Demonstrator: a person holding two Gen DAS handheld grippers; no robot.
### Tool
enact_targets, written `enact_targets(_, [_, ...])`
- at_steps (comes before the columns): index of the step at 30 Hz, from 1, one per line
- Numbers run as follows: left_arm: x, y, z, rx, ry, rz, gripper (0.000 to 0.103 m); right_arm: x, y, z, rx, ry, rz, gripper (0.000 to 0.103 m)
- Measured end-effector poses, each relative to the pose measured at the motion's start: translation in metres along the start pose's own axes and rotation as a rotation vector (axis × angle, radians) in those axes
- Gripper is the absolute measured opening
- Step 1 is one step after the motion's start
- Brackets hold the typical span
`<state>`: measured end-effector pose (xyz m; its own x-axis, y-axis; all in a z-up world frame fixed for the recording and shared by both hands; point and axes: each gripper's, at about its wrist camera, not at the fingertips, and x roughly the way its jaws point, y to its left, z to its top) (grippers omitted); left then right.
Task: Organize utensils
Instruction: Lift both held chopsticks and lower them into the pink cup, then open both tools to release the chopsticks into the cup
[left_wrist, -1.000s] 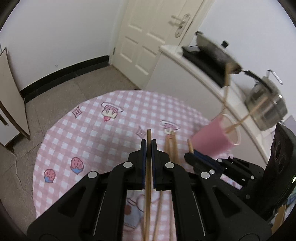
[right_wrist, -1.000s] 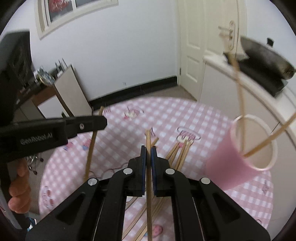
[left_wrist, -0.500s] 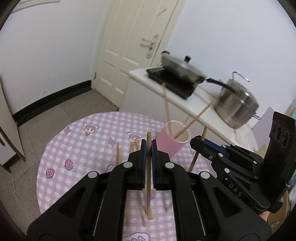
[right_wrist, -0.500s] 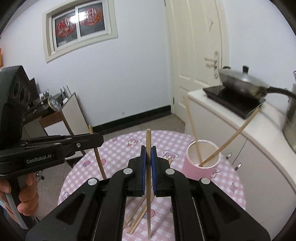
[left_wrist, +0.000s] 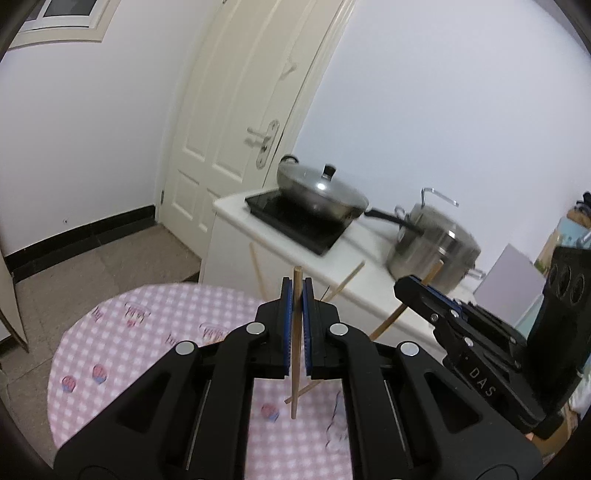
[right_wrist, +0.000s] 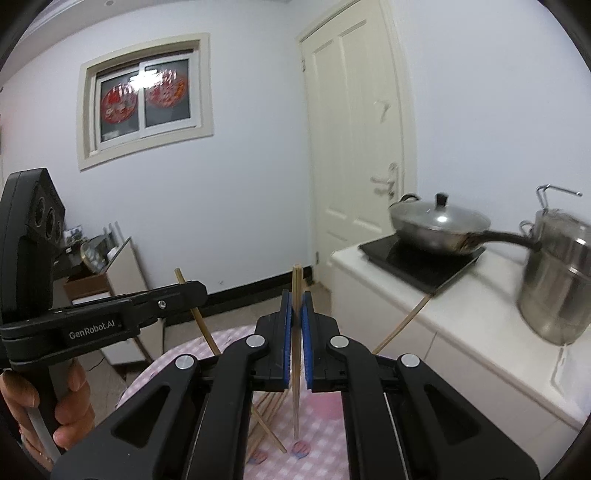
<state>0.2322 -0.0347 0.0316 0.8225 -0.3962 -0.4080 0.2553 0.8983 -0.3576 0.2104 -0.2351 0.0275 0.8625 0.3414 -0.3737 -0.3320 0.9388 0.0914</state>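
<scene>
My left gripper (left_wrist: 295, 290) is shut on a wooden chopstick (left_wrist: 294, 369) that hangs upright above the pink checked table (left_wrist: 147, 332). My right gripper (right_wrist: 296, 299) is shut on another upright chopstick (right_wrist: 295, 398). In the left wrist view the right gripper (left_wrist: 404, 290) sits to the right, its chopstick (left_wrist: 384, 326) slanting down. In the right wrist view the left gripper (right_wrist: 201, 291) is at left with its chopstick (right_wrist: 201, 325). Several loose chopsticks (right_wrist: 267, 421) lie on the table. Two slanting chopsticks (left_wrist: 343, 284) rise behind my fingers; the cup is hidden.
A white counter (left_wrist: 362, 273) stands beyond the table, with a lidded wok (left_wrist: 321, 192) on a black hob and a steel pot (left_wrist: 432, 247). A white door (left_wrist: 229, 147) is behind. A hand (right_wrist: 70, 402) holds the left gripper; a low cabinet (right_wrist: 122, 273) stands at left.
Both grippers have risen well above the table, each with its chopstick clamped, and tilted up toward level. The pink cup has dropped out of sight behind the fingers.
</scene>
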Motion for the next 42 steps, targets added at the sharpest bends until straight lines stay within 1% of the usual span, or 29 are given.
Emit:
enact_targets(4, [0.007,-0.007,0.016,-0.021,-0.083,0.025,0.005,0.001,-0.015,0.011,0.012,-0.054,-0.032,0.004])
enact_targets(8, [0.013,-0.005,0.029,-0.073,-0.172,0.048,0.005,0.003,-0.028,0.02,0.016,-0.096,-0.054,0.004])
enact_targets(12, [0.017,-0.006,0.035,-0.077,-0.254,0.085,0.005,0.008,-0.039,0.025,0.028,-0.138,-0.065,0.004])
enact_targets(14, [0.024,-0.005,0.035,-0.076,-0.265,0.09,0.005,0.013,-0.043,0.025,0.032,-0.146,-0.067,0.004])
enact_targets(17, [0.038,-0.005,0.031,-0.057,-0.257,0.107,0.005,0.021,-0.045,0.022,0.029,-0.14,-0.073,0.004])
enact_targets(20, [0.053,-0.003,0.021,-0.031,-0.229,0.118,0.005,0.029,-0.046,0.014,0.026,-0.124,-0.075,0.004])
enact_targets(27, [0.081,0.003,-0.005,0.017,-0.166,0.153,0.005,0.044,-0.045,-0.015,0.005,-0.082,-0.116,0.004])
enact_targets(37, [0.09,0.015,-0.029,0.03,-0.08,0.158,0.006,0.053,-0.044,-0.042,0.004,-0.023,-0.13,0.004])
enact_targets(42, [0.098,0.02,-0.035,0.026,-0.012,0.153,0.006,0.057,-0.041,-0.048,0.004,0.006,-0.132,0.004])
